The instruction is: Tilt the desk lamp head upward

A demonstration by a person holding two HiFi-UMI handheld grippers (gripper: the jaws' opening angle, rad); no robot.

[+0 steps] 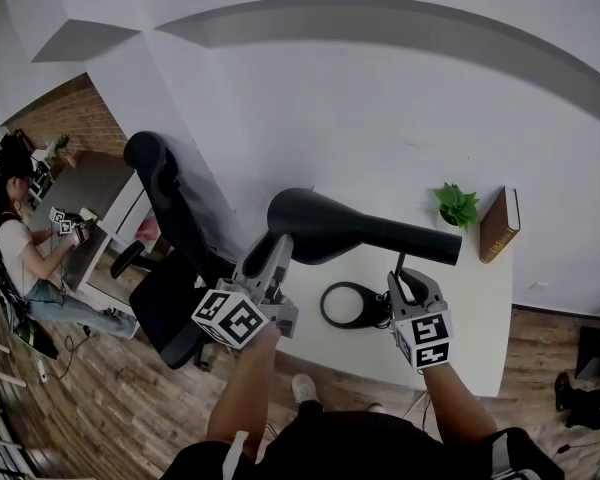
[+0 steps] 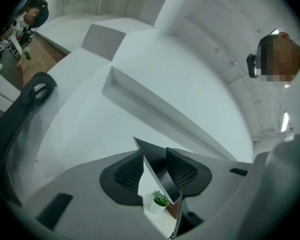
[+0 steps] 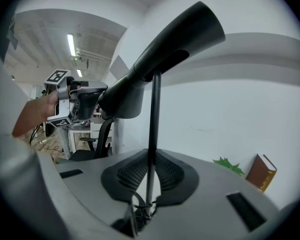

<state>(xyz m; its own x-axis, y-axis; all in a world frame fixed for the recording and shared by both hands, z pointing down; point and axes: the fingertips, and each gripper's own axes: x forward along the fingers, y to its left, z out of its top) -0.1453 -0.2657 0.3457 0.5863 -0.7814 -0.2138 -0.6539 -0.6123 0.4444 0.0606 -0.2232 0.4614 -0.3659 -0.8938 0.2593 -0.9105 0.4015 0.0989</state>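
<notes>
The white bench (image 1: 480, 308) carries the round lamp base (image 1: 325, 306), and a black office chair (image 1: 170, 218) stands off the bench to the base's left. The long black desk lamp head (image 1: 350, 226) sits above the base on a thin pole (image 3: 154, 114). The left hand-held gripper (image 2: 155, 171), up and left of the base, has its jaws partly apart and clamped on the head's wide rim. The right hand-held gripper (image 3: 149, 176), just right of the base, is closed on the pole. A book (image 1: 500, 224) and a potted plant (image 1: 457, 206) stand behind the base, to its right.
</notes>
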